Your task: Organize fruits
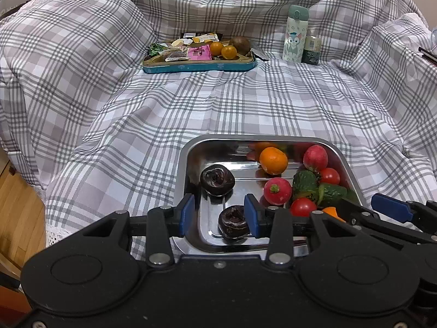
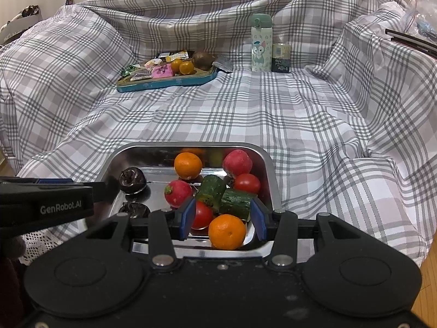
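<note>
Hovering over the near end of a shiny steel tray (image 1: 338,153), left gripper (image 1: 220,213) spreading its blue pads around a dark wrinkled fruit (image 1: 233,222), right pad just beside it, left pad apart. Right gripper (image 2: 222,214) likewise standing spread, framing a smooth orange (image 2: 227,231) without pressing it. Crowding the tray's right half: round tomatoes (image 2: 247,183), bumpy cucumber chunks (image 2: 236,203), red radishes (image 2: 237,162). Leaving bare metal at the left around a second dark fruit (image 1: 217,179). Lying open beyond the rim, rumpled plaid cloth (image 1: 218,104) reaching a blue tin (image 1: 199,67) and bottle (image 1: 296,32).
</note>
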`<state>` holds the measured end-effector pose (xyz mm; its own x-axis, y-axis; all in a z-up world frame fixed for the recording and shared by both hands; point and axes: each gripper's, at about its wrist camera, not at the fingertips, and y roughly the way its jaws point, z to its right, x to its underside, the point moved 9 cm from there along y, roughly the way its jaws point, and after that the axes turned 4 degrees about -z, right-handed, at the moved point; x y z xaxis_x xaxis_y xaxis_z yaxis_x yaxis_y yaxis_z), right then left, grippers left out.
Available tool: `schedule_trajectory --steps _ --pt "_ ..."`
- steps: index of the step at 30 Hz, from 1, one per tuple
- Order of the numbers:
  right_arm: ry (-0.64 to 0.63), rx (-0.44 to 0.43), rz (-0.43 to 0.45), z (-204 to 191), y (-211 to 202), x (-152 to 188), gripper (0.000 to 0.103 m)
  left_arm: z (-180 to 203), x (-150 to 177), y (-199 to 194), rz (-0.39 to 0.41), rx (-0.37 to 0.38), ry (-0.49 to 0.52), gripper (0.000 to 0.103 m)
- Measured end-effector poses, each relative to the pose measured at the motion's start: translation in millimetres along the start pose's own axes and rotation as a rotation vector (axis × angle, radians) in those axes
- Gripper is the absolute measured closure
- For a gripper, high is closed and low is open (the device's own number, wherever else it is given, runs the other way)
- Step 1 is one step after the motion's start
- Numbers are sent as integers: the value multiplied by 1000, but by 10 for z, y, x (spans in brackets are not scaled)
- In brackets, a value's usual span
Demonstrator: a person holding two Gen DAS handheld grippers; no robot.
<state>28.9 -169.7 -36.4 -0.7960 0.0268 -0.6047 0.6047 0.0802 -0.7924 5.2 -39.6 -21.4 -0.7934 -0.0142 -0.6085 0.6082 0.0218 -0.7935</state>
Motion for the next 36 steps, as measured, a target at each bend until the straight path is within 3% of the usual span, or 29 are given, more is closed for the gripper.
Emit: schedule_trajectory --steps 19,36 --pt "32 -14 -57 15 176 -19 56 14 -49 78 -16 8 17 54" --pt "50 -45 -138 -41 432 -63 56 86 -183 244 -48 60 13 54"
